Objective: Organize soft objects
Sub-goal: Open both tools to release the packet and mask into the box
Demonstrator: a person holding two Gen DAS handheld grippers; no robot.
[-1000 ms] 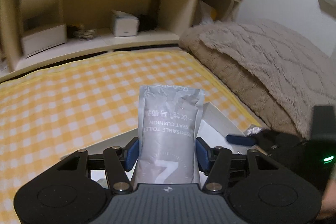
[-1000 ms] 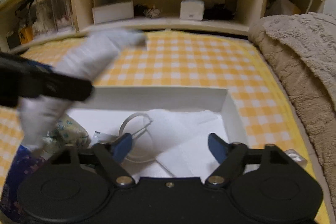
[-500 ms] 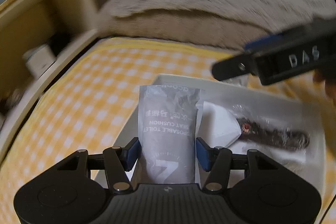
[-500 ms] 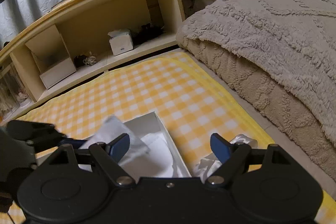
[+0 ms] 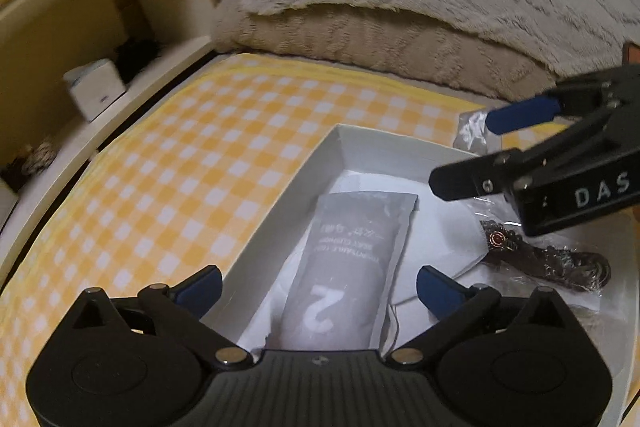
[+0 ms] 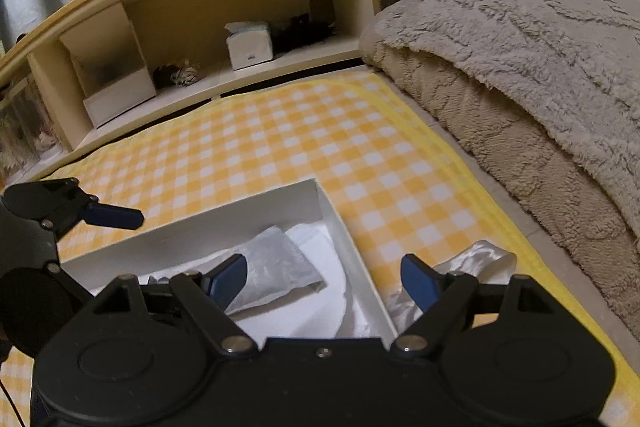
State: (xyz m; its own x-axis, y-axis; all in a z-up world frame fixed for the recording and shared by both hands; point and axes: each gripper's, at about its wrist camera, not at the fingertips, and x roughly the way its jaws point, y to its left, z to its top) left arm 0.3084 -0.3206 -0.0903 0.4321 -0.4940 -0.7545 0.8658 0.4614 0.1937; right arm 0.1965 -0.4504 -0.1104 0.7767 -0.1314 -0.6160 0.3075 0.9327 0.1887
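Two grippers hung over the bed, whose yellow checked sheet [image 6: 280, 147] ran from the wooden shelf unit [image 6: 224, 11] to the heaped beige blanket [image 6: 540, 75]. On the sheet sat a shallow white box [image 5: 280, 207], holding white cloths, a bagged dark trinket [image 5: 540, 255], and the grey seat-cushion packet [image 5: 352, 267], flat along the box's left wall. The left gripper [image 5: 316, 285] stood wide open above that packet, touching nothing, so the drop looked done. The right gripper [image 6: 324, 277], equally wide and empty, hovered at the box's right edge, near a crinkled clear wrapper [image 6: 472, 263] lying on the sheet outside. That wrapper seemed the likely next pick: lower, straddle, and pinch it lightly.
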